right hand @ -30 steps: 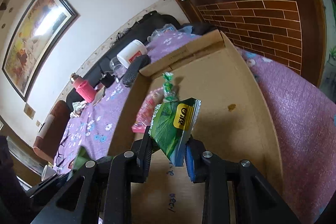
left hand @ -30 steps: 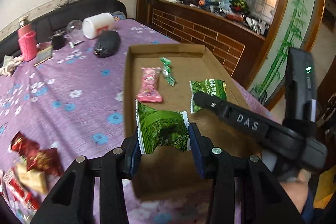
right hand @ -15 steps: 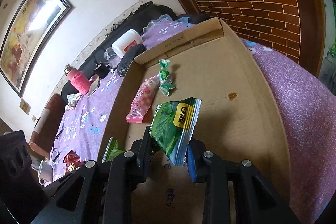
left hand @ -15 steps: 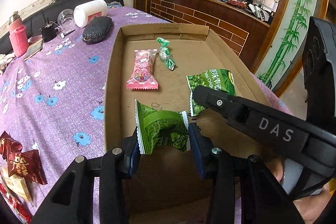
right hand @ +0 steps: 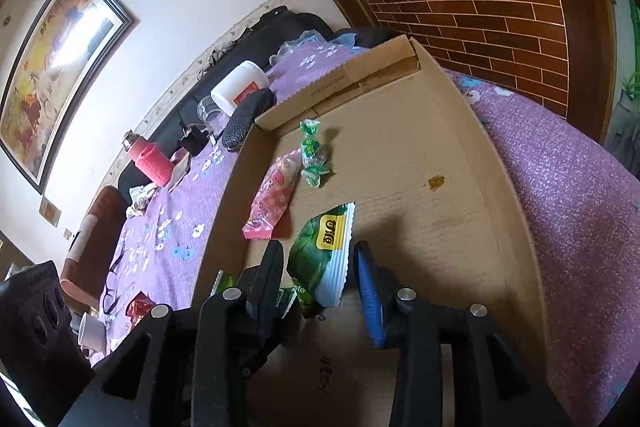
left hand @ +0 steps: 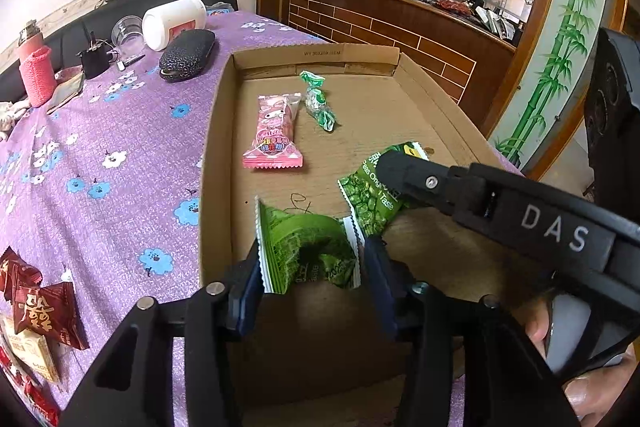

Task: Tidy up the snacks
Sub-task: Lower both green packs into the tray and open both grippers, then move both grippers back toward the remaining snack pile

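While both pairs of tongs reach into the cardboard tray (left hand: 216,163) on the desk (left hand: 120,147), their jaws are opening. Between the left tongs (left hand: 312,267) sits a crumpled green snack packet (left hand: 308,251); the left pad still touches its crimped edge, while the right pad stands just clear of it. The right tongs (right hand: 318,271) spread around a second green packet (right hand: 320,255) with a yellow label, its pads no longer pressing it; in the left view its side reads "Peas" and "Taste". The right tool's arm carries the letters "DAS" (left hand: 556,227). Farther in lie a pink wafer packet (left hand: 276,135) and, just beside it, a green twist-wrapped candy (left hand: 318,103). The tray's far wall bears small print too fine to read. Red packets (left hand: 44,307) lie on the purple flowered cloth at near left; a white jar (left hand: 174,21) lies on its side at the far end.
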`<state>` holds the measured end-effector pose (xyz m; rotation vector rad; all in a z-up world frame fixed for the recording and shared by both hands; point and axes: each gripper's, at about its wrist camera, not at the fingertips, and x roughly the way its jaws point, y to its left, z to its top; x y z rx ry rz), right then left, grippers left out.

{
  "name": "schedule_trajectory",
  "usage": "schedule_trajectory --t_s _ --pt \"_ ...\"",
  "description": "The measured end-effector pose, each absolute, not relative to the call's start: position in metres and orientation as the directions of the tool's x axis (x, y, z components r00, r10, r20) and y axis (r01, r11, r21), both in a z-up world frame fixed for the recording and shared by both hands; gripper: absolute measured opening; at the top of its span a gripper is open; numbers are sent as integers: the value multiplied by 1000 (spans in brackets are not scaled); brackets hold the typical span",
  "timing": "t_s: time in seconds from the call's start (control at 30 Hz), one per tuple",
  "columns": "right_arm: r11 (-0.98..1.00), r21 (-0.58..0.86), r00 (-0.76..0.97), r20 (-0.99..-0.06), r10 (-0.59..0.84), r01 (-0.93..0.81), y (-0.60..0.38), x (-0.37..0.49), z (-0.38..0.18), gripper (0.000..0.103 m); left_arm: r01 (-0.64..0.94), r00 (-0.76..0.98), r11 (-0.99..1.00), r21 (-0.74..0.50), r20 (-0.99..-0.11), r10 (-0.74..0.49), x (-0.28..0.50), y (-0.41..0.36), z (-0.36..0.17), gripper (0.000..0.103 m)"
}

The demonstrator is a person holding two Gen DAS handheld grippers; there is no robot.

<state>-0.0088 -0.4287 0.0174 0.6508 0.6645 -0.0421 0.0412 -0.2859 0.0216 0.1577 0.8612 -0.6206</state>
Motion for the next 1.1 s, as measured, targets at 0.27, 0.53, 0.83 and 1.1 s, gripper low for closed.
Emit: schedule_trajectory --t_s 0.27,0.53,0.83,1.1 --pt "791 545 828 -553 90 279 -437 -20 27 39 560 509 821 -114 -734 -450 39 -283 28 55" --pt "790 525 869 -495 -19 316 -443 -34 42 40 550 567 829 -102 -684 -460 29 -277 49 59" --pt "811 490 885 -460 -71 320 -438 -41 49 40 549 582 829 -105 -664 -470 10 -265 70 60" --pt "856 421 906 -406 -116 298 -421 -55 64 40 546 616 833 -94 -629 -474 -18 -232 92 65"
